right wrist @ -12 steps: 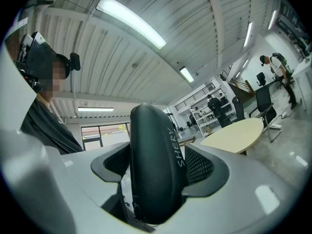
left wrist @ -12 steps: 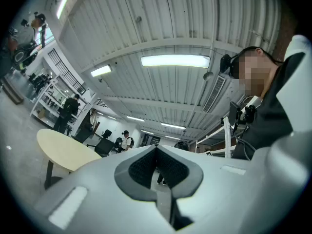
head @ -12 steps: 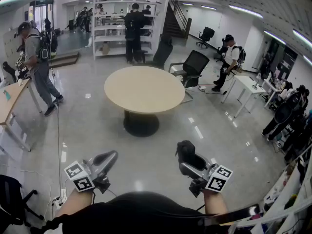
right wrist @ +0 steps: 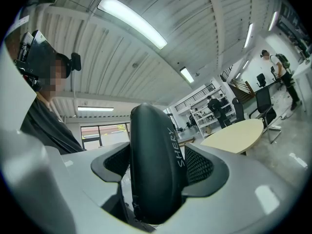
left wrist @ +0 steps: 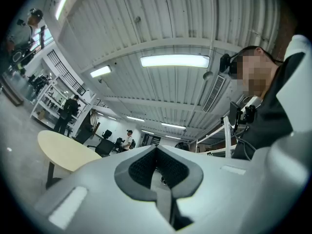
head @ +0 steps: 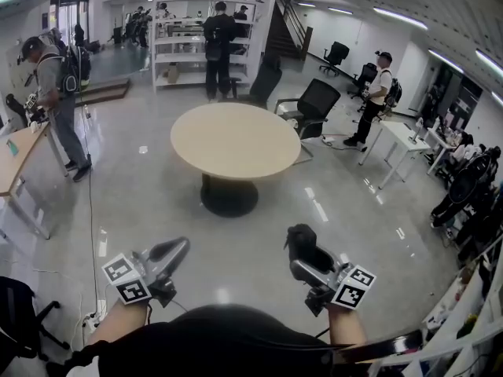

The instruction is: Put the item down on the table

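A round beige table (head: 236, 140) on a dark pedestal stands ahead on the glossy floor, well beyond both grippers. My right gripper (head: 302, 246) is low at the centre right, shut on a black oval case (head: 299, 243). In the right gripper view the black oval case (right wrist: 153, 167) stands upright between the pads of the right gripper (right wrist: 156, 179), white lettering along its side, with the table (right wrist: 234, 135) far off to the right. My left gripper (head: 171, 254) is at the lower left, its jaws together with nothing in them. The left gripper (left wrist: 157, 165) points up toward the ceiling, and the table (left wrist: 63, 150) shows at the left.
Black office chairs (head: 314, 104) stand behind the table. A white desk (head: 397, 144) is at the right and a wooden desk (head: 20, 159) at the left. White shelving (head: 189, 45) is at the back. People stand at the left (head: 59, 100), the back (head: 218, 45) and the right (head: 377, 96). Another chair (head: 16, 316) is near my lower left.
Both grippers keep their pose and the case stays held. The view has shifted slightly, and the people in the background have stepped a little.
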The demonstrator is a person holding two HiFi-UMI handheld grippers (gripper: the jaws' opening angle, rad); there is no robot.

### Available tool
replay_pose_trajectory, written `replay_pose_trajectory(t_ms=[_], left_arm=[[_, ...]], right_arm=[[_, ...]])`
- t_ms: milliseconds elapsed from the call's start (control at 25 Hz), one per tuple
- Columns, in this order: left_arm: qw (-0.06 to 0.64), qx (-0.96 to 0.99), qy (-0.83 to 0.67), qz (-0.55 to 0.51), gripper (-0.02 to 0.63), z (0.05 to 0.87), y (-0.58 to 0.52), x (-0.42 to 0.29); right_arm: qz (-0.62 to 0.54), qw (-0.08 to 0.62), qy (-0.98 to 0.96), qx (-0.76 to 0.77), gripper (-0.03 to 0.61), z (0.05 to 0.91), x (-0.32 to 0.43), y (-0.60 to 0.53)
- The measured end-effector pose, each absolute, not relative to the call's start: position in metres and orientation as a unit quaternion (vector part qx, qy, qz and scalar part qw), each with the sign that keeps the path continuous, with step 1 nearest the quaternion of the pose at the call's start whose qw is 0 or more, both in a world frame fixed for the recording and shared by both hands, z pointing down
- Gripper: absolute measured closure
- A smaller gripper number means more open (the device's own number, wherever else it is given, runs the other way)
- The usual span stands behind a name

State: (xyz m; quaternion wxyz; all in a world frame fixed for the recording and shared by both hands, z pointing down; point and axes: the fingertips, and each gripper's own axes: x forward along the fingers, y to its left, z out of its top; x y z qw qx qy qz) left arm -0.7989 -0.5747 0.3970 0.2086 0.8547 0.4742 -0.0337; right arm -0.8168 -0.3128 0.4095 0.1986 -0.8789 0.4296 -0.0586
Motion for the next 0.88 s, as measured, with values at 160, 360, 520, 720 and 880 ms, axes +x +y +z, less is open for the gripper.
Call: replay_pose_trajectory(t_ms=[160, 360, 520, 720, 880], left_arm=[[0.207, 0.855, 0.474, -0.034, 0.617, 0.397, -0.579, -0.797], [0.203, 0.859, 0.47, -0.032, 0.617, 0.394, -0.58, -0.793], [0.198, 0.862, 0.467, -0.031, 0.617, 0.392, -0.576, -0.787], [0.187, 0.863, 0.469, -0.031, 0.617, 0.39, -0.555, -0.782], [0.181, 0.863, 0.471, -0.035, 0.617, 0.381, -0.523, -0.774]], right_arm=[[-0.056, 0.214, 0.425, -0.877, 0.216, 0.409, -0.814, -0.312], [-0.047, 0.237, 0.414, -0.878, 0.213, 0.405, -0.811, -0.299], [-0.043, 0.234, 0.405, -0.883, 0.213, 0.405, -0.81, -0.286], [-0.037, 0.227, 0.387, -0.893, 0.213, 0.403, -0.814, -0.255], [-0.033, 0.217, 0.366, -0.904, 0.215, 0.394, -0.817, -0.214]])
